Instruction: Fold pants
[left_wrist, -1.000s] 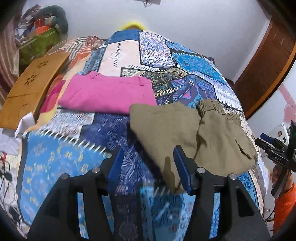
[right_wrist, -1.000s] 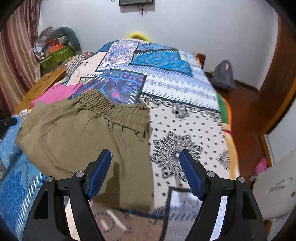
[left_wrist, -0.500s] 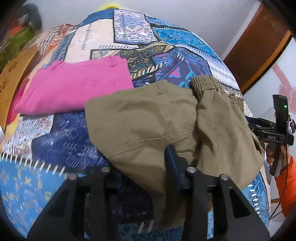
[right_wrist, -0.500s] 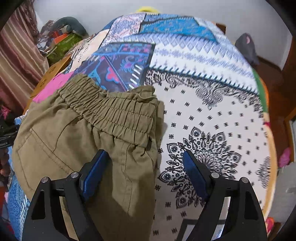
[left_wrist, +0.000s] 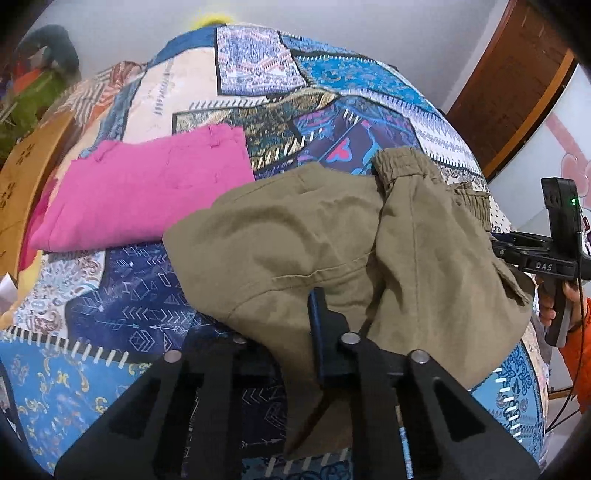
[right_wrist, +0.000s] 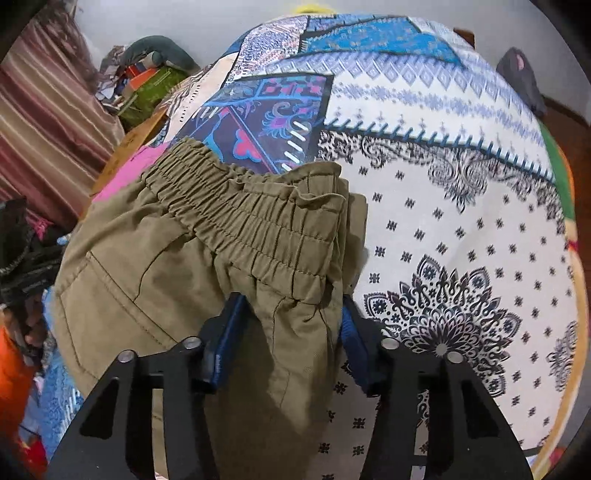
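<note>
Olive pants (left_wrist: 332, 236) fill both your claws: left claw (left_wrist: 295, 332) has just pinched shut on a leg fold, right claw (right_wrist: 284, 328) just closed on cloth below the waistband, near the bed's (right_wrist: 461, 229) front edge; pink pants (left_wrist: 147, 195) lie beyond.

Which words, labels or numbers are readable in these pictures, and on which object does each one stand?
"DAS": pale raised letters on the black body of the right gripper, seen from the left wrist view.
Cream patch of the bedspread: a line of small print, too blurred to read.
Olive pants: no label or text visible.
</note>
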